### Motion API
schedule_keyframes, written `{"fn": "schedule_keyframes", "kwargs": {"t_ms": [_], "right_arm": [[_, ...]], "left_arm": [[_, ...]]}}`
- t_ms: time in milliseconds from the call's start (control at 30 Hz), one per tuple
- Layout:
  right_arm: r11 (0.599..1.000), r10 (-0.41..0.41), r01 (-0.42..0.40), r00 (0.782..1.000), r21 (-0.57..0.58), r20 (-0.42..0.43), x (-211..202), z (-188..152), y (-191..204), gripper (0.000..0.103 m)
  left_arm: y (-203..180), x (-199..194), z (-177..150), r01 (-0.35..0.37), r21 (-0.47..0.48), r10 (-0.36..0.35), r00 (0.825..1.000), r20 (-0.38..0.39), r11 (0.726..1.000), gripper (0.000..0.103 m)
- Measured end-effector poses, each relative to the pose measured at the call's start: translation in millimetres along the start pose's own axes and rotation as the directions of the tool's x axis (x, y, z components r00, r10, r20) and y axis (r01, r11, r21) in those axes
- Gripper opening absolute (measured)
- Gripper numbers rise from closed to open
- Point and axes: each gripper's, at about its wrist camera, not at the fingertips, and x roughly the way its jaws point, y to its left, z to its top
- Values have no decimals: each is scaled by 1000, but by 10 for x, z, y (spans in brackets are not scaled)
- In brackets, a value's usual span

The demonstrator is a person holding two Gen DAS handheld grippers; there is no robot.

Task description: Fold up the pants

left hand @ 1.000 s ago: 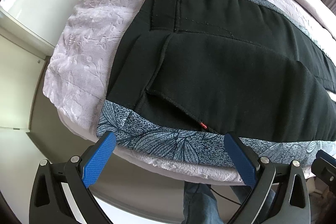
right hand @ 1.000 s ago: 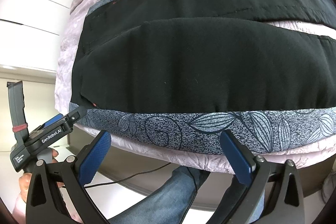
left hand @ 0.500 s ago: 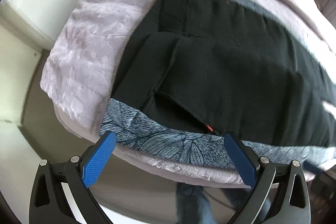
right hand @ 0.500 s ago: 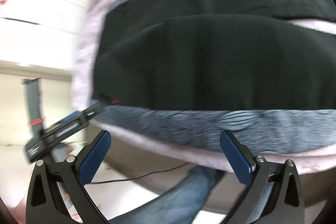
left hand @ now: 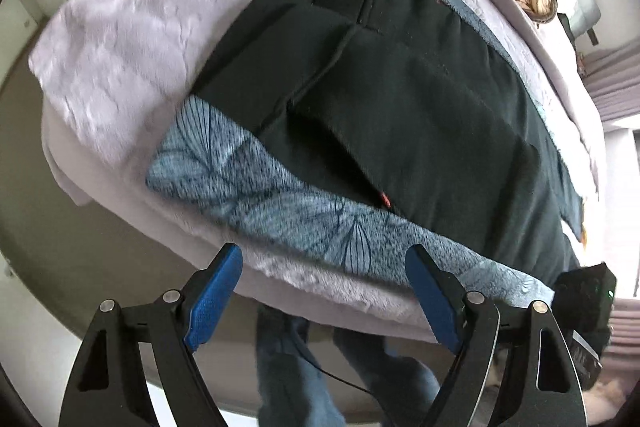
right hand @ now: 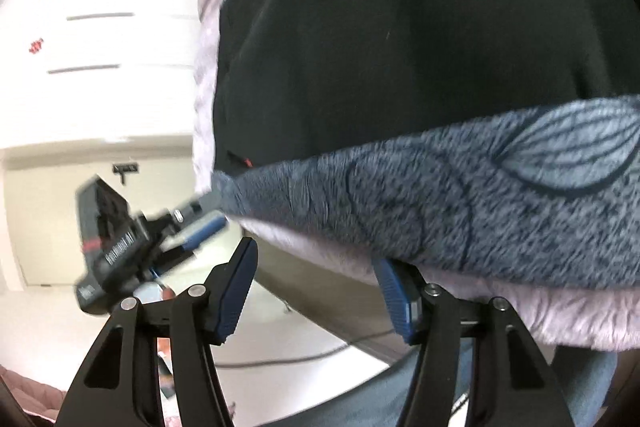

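pants (left hand: 420,99) flat on bed (left hand: 120,39) | long axis left-right along edge

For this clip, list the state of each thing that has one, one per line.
Pants: spread flat on the bed, inside out, not grasped.
Left tool: open, empty, at the bed's near edge.
Right tool: open, empty, at the bed edge.
Patterned band: flat along the near edge.
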Motion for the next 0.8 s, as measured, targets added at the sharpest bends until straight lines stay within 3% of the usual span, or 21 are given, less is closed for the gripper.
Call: {"fn": "schedule_keyframes", "kwargs": {"t_ms": [167,333,500,533,633,733,800], "right_arm": [[992,77,-84,994,90,75,5,206,-54,64],[991,135,-133,981,-22,143,-255,363,364,64],[989,138,-129,981,-69,138,-316,471,504,64],[990,131,-123,983,-68,128,-291,451,484,64],[994,109,-106,988,-34,113,-350,389,324,64],[992,79,-91,988,84,133,-375,295,-43,64],[974,87,-119,982,191,167,-429,245,-294,59]], "left_arm": [[-21,39,-51,73,-51,-74,997,-21,996,85],[-119,93,-23,241,-185,-248,969,-14,953,85],[-143,251,214,221,-269,-219,975,39,937,84],[-120,250,249,208,-281,-201,978,52,937,69],[-47,245,364,163,-258,-155,987,53,952,43],[-26,224,383,133,-200,-126,991,45,971,31],[-36,185,371,114,-158,-109,993,38,981,30]]}}
